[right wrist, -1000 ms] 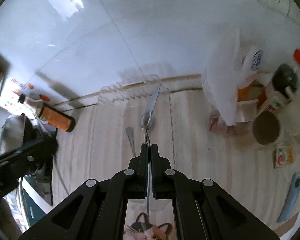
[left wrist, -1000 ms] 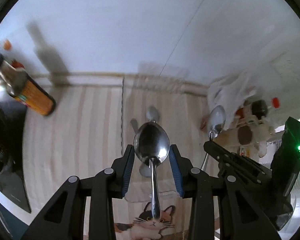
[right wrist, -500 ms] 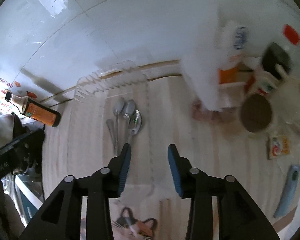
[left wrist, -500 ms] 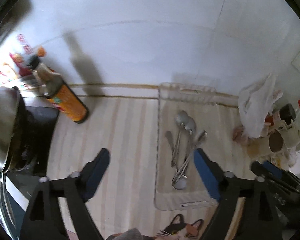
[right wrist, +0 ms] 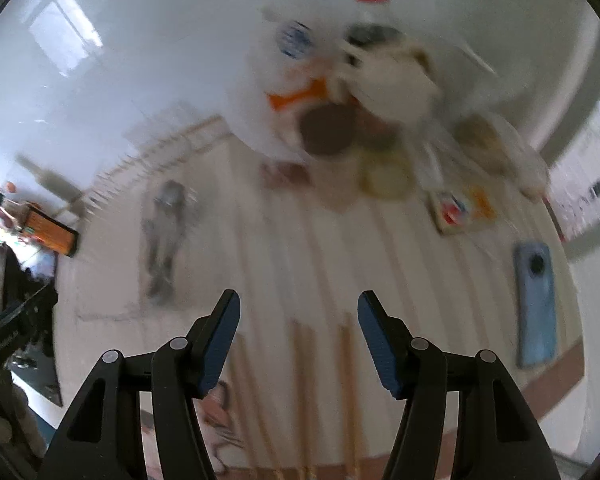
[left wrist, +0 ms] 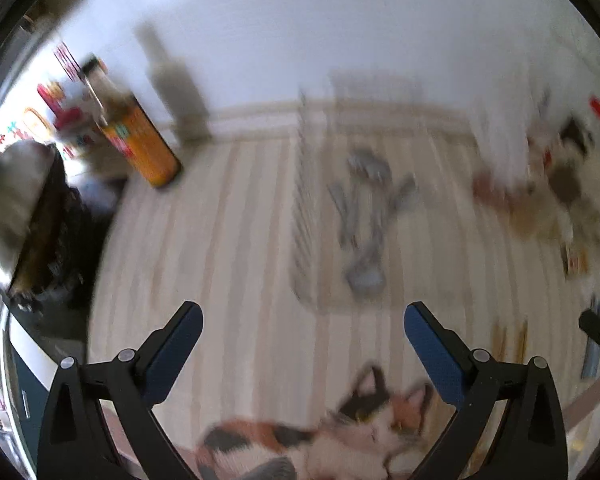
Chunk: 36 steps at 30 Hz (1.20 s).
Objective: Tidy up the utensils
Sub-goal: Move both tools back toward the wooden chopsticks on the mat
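Several metal spoons (left wrist: 366, 216) lie in a blurred heap on a clear tray (left wrist: 304, 216) on the striped counter, well ahead of my left gripper (left wrist: 302, 320), which is wide open and empty. The spoons also show in the right wrist view (right wrist: 164, 236), far left of my right gripper (right wrist: 298, 312), which is open and empty. Wooden chopsticks (right wrist: 348, 372) lie on the counter just below and between the right fingers; they also show in the left wrist view (left wrist: 512, 340).
An orange sauce bottle (left wrist: 140, 140) stands at the back left beside a black stove (left wrist: 48, 236). A white bag, jars and a brown cup (right wrist: 328, 132) crowd the back right. A blue phone (right wrist: 536, 296) lies at the right. A cat-print cloth (left wrist: 340, 432) lies near me.
Both grippers let go of their spoons, opened and pulled back from the tray. The spoons now lie together on the tray. Both views are blurred by motion; the right has swung right.
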Each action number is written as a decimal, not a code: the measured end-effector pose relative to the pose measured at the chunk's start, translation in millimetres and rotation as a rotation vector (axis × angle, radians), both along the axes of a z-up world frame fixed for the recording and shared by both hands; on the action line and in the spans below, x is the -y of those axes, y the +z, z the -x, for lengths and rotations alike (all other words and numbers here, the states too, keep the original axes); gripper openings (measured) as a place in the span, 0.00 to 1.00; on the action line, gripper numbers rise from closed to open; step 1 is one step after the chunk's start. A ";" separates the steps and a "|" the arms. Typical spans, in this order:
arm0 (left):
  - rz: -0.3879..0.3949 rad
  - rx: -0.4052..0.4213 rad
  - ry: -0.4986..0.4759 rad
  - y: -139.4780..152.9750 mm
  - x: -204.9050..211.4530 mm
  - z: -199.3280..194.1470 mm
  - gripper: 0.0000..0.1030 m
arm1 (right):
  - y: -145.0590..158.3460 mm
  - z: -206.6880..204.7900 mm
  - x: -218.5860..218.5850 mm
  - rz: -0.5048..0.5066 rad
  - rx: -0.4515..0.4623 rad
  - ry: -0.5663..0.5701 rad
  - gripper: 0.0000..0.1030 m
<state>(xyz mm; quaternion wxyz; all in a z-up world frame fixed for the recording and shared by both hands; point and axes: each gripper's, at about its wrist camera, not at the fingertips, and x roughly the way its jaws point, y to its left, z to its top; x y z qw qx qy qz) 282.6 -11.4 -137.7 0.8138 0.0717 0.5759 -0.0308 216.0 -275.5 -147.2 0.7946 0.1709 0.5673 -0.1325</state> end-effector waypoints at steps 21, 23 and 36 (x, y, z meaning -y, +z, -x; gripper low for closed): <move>0.093 -0.354 -0.174 -122.0 88.0 84.5 0.03 | -87.6 92.4 8.5 -0.175 -0.220 0.011 0.15; 0.124 -0.363 -0.170 -122.1 79.4 84.4 0.02 | -89.0 90.5 0.8 -0.186 -0.224 0.029 0.15; 0.257 -0.410 0.026 -120.5 4.2 75.3 0.07 | -98.5 60.8 -65.2 -0.241 -0.259 0.203 0.17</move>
